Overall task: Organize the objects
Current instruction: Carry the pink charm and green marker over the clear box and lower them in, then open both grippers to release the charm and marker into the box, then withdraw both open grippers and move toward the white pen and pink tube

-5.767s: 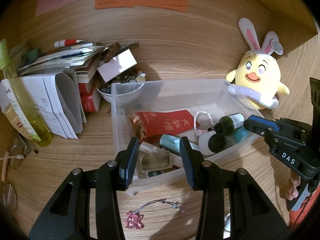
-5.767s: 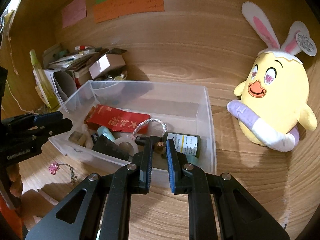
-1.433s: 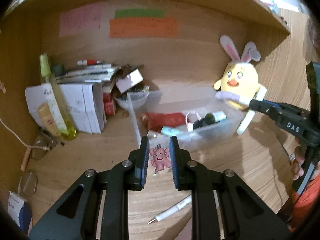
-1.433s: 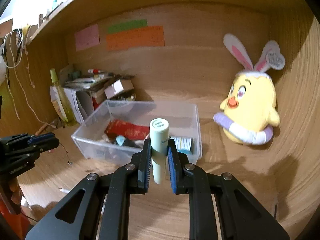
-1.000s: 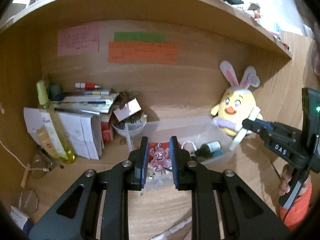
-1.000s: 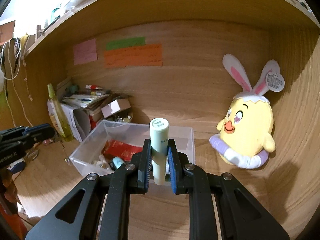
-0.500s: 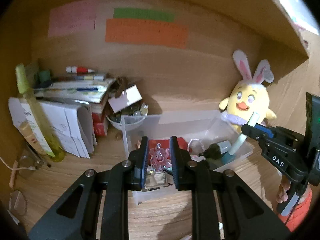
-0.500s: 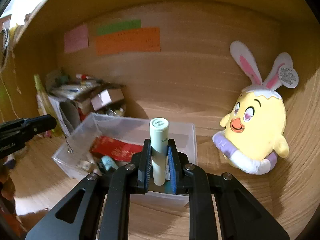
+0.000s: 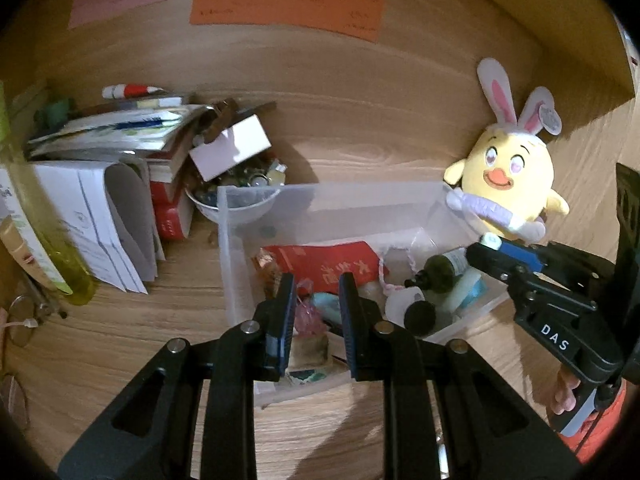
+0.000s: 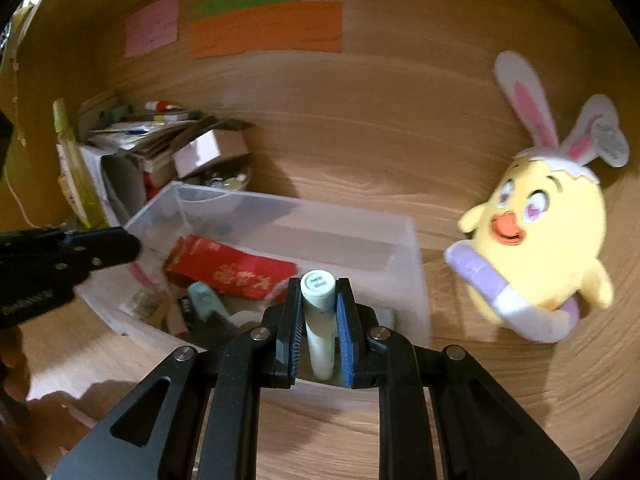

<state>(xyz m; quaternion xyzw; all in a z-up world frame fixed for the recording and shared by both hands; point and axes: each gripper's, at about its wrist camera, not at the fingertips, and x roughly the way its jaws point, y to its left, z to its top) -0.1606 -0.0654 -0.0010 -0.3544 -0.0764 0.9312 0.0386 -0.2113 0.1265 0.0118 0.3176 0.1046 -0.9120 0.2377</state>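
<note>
A clear plastic bin on the wooden desk holds a red packet, a dark green bottle and several small items. My left gripper hangs over the bin's near left part, shut on a pink charm that sits between its fingers. My right gripper is shut on a pale green tube with a white cap, upright above the bin's near right corner. Each gripper shows in the other's view: the right gripper and the left gripper.
A yellow plush chick with bunny ears leans on the back wall right of the bin. Left of the bin are stacked books and papers, a bowl of small things, a yellow-green bottle and glasses.
Both grippers have come forward and down over the bin, each still carrying its object. The bin fills more of both views.
</note>
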